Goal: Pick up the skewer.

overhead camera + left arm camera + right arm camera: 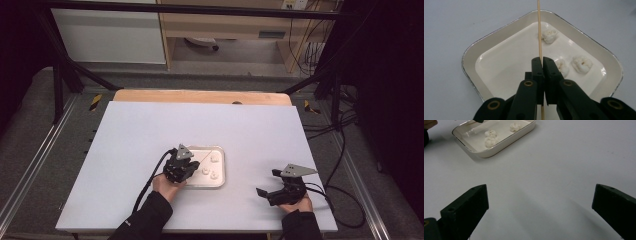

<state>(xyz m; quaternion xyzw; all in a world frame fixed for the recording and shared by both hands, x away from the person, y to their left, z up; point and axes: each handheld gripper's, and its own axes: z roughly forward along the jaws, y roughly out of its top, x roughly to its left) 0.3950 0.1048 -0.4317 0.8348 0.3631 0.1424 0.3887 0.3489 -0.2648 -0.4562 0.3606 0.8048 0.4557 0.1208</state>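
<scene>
Pale grey and bare apart from one dish, the desk (150, 130) carries a shallow white tray (474, 53) with three small white lumps in it, perhaps marshmallows or popcorn; behind it stand dark frame bars and a wooden shelf unit.

The left tool (541, 61) hangs over the near side of the tray, its jaws pressed together on a thin wooden skewer (539, 30); the skewer's long axis runs straight ahead of the jaws and on past the tray's far corner in the left gripper view, and its tail sticks out below them. The farthest lump (549, 35) lies just to the right of the stick, touching it or nearly so; the nearest lump (562, 67) sits right beside the right jaw, and the third lump (582, 64) lies further right. Any spearing, as a judgement, turns on swinging the skewer's point a little to the right and down.

The left hand (167, 186) grips its tool from behind, forearm angled in from the desk's near edge, tool pitched forward and down. The right tool (274, 192) rests well apart to the right of the tray, jaws spread wide around nothing; the left is plainly the nearer one.
</scene>
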